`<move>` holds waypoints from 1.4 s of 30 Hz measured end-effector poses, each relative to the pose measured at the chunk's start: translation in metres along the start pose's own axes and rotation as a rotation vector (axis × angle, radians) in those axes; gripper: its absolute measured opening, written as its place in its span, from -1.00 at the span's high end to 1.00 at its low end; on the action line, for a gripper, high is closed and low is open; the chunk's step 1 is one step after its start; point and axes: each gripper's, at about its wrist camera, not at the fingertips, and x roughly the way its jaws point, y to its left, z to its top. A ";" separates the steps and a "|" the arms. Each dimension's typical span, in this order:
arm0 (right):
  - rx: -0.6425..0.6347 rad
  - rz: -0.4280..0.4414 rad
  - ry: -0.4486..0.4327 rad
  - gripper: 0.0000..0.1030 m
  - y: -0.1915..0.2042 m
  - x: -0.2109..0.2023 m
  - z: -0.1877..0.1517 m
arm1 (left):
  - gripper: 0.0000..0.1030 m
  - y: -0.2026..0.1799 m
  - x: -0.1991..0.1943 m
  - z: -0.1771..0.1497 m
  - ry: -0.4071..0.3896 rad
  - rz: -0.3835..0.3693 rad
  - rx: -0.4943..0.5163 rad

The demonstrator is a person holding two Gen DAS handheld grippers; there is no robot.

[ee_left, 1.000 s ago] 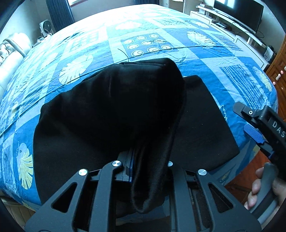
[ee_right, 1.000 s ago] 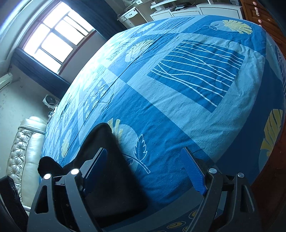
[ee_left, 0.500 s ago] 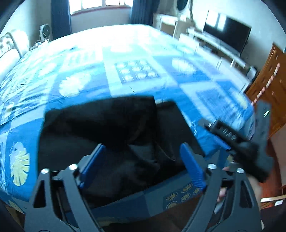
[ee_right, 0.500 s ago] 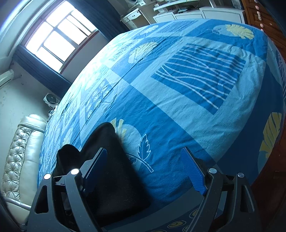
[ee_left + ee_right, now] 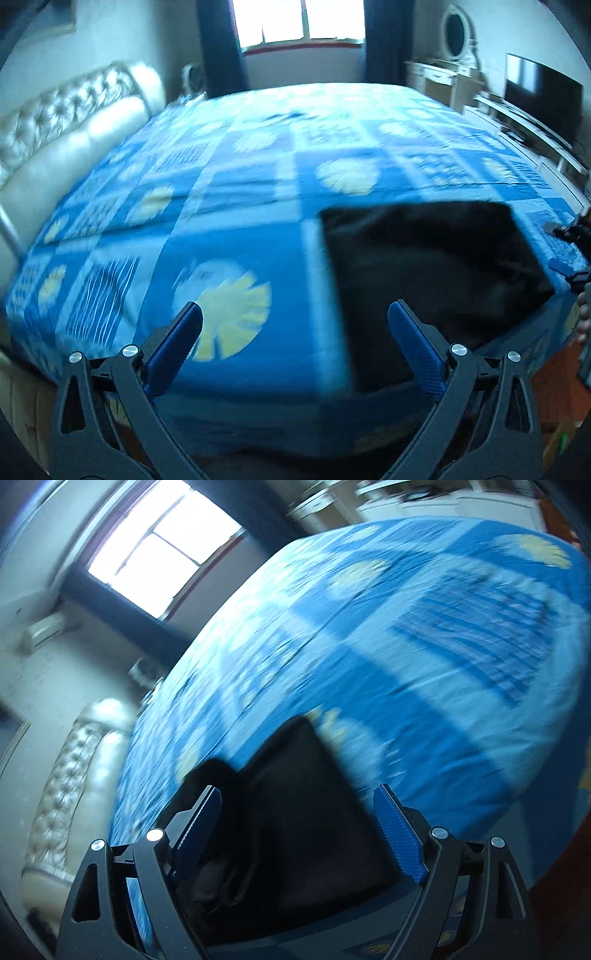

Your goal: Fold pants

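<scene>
1. Pants (image 5: 436,280): black, lying in a compact folded stack on the blue patterned bed (image 5: 229,206), close to its near edge and toward the right side in the left wrist view. One second ago a fold of this fabric hung clamped in the left gripper; it now lies on the stack.
2. Left gripper (image 5: 295,332): jaws spread wide, holding nothing. It has released the fabric and swung away to the left, so that the pants sit only behind its right finger.
3. Right gripper (image 5: 297,819): jaws spread wide, empty, poised over the near part of the pants (image 5: 295,812). Contact with the cloth cannot be confirmed. Its opening matches that of one second ago.
4. Image condition: both views are motion-blurred; fine creases in the stack cannot be assessed.
5. Assessment: the fold carried over by the left gripper appears delivered. The task is likely at or near completion, pending any final smoothing.
</scene>
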 end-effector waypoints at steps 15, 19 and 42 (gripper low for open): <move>-0.027 0.184 0.238 -0.62 0.032 0.046 -0.030 | -0.95 0.063 0.030 -0.038 0.124 -0.104 -0.250; -0.035 0.189 0.262 -0.62 0.037 0.053 -0.035 | -0.95 0.058 0.035 -0.040 0.138 -0.101 -0.228; -0.132 0.176 0.186 0.74 0.054 0.021 -0.011 | -0.95 0.060 0.041 -0.045 0.163 -0.079 -0.226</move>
